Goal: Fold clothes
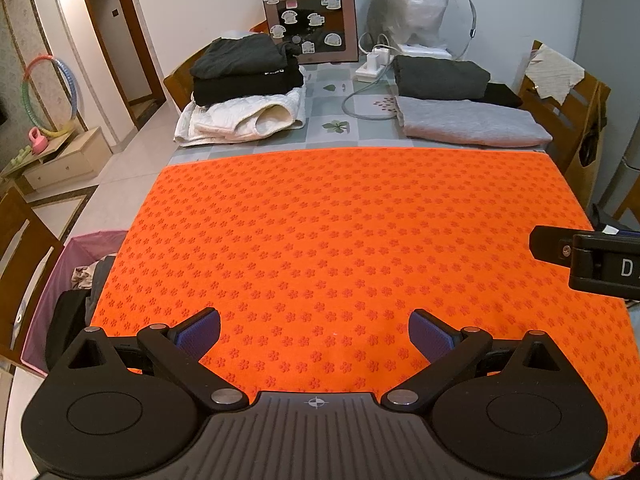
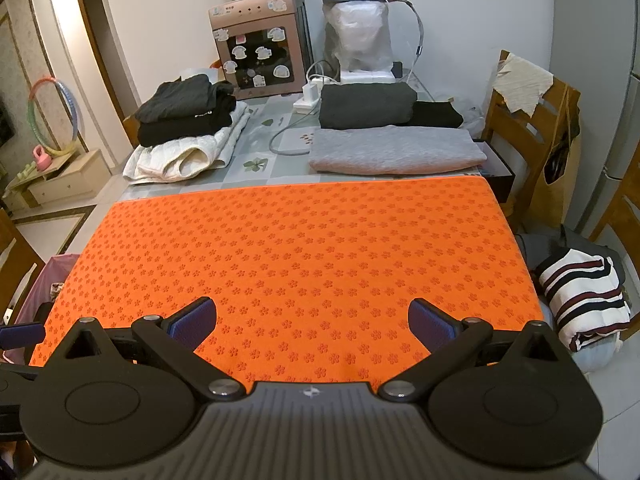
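An orange flower-print mat (image 1: 340,232) covers the near table, also in the right wrist view (image 2: 296,248), with no garment on it. My left gripper (image 1: 315,334) is open and empty above its near edge. My right gripper (image 2: 312,326) is open and empty too; it also shows in the left wrist view (image 1: 592,256) at the right edge. Folded clothes lie beyond the mat: a black and white stack (image 1: 244,92) (image 2: 188,128) at the left, a grey and dark stack (image 1: 464,112) (image 2: 388,136) at the right. A striped garment (image 2: 584,296) lies off the table's right side.
A pink basket (image 1: 60,292) with loose clothes stands left of the table. A pink appliance (image 1: 312,12), a bagged item (image 1: 416,4) and a power strip with cable (image 1: 372,68) sit at the back. Wooden chairs (image 2: 532,128) stand on both sides.
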### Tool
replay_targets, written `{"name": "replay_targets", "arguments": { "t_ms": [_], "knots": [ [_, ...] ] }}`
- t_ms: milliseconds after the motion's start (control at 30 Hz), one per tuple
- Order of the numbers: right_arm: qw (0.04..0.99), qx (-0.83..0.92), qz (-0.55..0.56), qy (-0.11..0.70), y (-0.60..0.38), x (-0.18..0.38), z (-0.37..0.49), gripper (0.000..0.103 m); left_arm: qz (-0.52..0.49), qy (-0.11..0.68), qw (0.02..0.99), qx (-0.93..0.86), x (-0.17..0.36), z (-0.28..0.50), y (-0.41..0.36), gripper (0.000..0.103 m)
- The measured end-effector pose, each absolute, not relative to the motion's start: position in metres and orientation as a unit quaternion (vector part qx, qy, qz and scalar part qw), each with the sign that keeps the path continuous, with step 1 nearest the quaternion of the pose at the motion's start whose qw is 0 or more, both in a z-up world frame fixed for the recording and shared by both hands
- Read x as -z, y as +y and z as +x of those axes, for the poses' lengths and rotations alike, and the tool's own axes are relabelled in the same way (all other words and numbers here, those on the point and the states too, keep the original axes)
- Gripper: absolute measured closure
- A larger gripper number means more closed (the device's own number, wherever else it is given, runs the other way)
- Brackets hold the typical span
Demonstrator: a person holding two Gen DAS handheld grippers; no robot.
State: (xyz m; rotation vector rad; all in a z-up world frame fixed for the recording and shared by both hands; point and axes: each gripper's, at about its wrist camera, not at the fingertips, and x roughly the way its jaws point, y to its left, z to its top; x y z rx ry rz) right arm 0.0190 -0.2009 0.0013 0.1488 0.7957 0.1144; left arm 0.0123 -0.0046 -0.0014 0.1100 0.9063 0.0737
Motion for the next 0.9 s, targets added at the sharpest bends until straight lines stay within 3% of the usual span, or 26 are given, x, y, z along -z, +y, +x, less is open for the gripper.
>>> {"name": "replay_targets", "arguments": {
  "t_ms": [533, 900],
  "knots": [
    [0.913, -0.07, 0.071, 0.395, -0.202, 0.006, 0.034, 0.0, 0.048, 0.444, 0.893, -0.049, 0.002, 0.017, -0.007, 0.003],
    [0.911, -0.099, 0.07, 0.395, -0.167, 0.004, 0.068, 0.001, 0.019, 0.443, 0.892, -0.086, 0.002, 0.03, 0.06, 0.003]
  ]
}}
